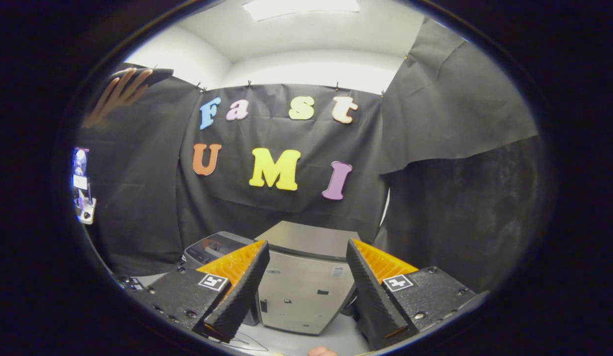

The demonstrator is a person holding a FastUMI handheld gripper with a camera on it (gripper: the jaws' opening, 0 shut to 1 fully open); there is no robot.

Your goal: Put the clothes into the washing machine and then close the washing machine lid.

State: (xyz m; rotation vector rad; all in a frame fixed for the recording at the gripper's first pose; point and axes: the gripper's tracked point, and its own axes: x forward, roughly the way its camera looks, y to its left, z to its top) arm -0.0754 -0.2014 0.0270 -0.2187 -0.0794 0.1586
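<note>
Gripper: your fingers stand wide apart, holding nothing.
Washing machine: sits just ahead, framed between your fingers, raised lid facing you.
Drum contents: you cannot tell, hidden.
Hand: high above the machine.

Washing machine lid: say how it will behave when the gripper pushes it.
The lid looks like a flat, rigid panel, so it should swing rather than flex. Its smooth surface may let the fingers slip. The open gripper holds nothing.
</note>
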